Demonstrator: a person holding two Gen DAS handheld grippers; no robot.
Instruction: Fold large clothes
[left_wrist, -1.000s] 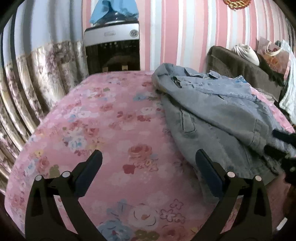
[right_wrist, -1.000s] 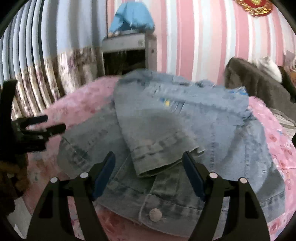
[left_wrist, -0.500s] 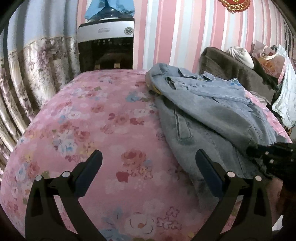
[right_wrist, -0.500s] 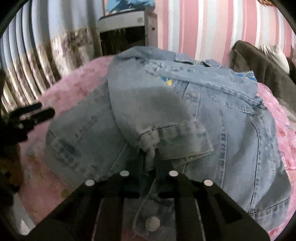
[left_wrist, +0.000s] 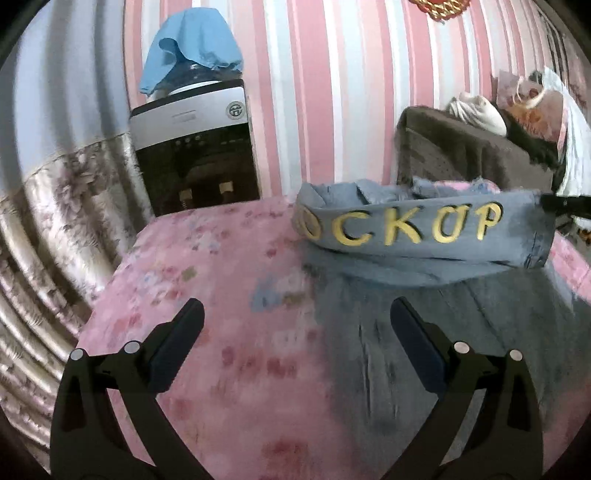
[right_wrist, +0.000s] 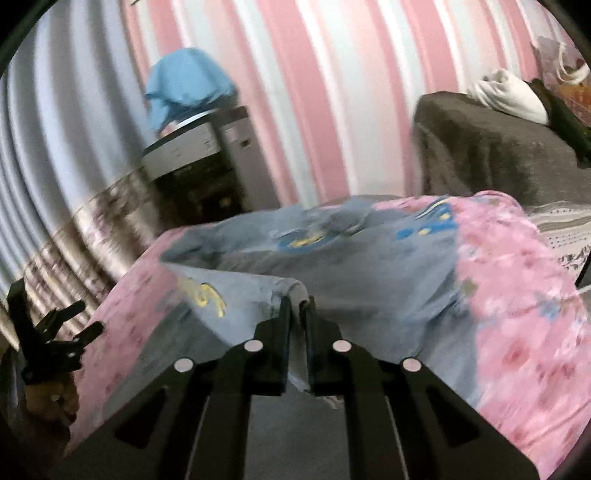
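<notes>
Moved: your right gripper (right_wrist: 297, 314), which stood with its jaws apart over the cuff a second ago, is now clamped on the sleeve (left_wrist: 424, 232) and has drawn it out and up; a band with gold letters that was not showing then now faces the left wrist camera.
Right gripper: jaws together on a fold of denim, which sits pinched between the pads.
Left gripper (left_wrist: 295, 339): jaws wide apart, nothing between them, over the bedspread (left_wrist: 207, 266) beside the jacket's near edge.
Jacket (left_wrist: 443, 332): lies on the bed, its body spread flat, with the sleeve stretched across it in the air.
Progress: early, by my reading; you have one sleeve in hand and no tidy fold is laid yet. Both sleeves and the body are left to fold.
Material: heavy washed denim, stiff at seams and cuff, likely to hold a crease.
Lettering: raised gold, probably embroidered.
Surface: soft pink floral cloth, slightly rumpled.
</notes>
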